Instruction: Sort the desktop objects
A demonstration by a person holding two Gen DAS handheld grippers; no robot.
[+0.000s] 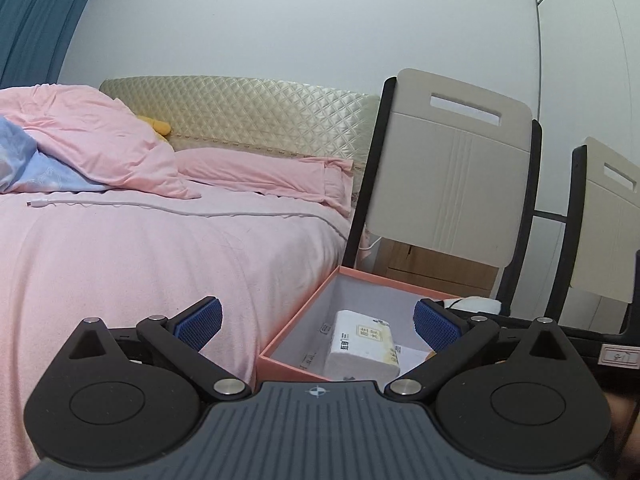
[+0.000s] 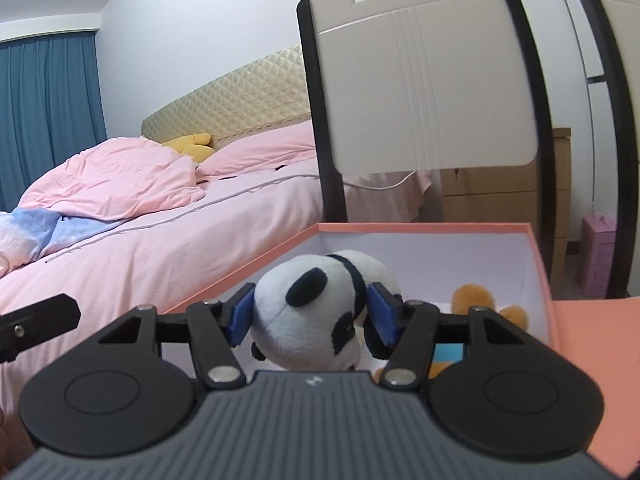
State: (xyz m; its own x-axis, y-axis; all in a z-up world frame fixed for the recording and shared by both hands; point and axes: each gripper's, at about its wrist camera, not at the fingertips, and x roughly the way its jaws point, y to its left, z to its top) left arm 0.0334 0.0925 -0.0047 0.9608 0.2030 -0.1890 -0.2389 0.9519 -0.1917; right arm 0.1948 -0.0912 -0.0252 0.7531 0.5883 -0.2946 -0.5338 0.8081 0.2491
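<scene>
My right gripper is shut on a black-and-white plush panda and holds it over the near part of an open pink box. An orange plush toy lies inside the box behind the panda, and a blue item shows under the right finger. My left gripper is open and empty, above the near edge of the same pink box. A white tissue pack lies in the box between its blue pads.
A bed with pink bedding lies to the left, a white cable across it. Two beige folding chairs stand behind the box, and a wooden cabinet behind them. The pink box lid lies to the right.
</scene>
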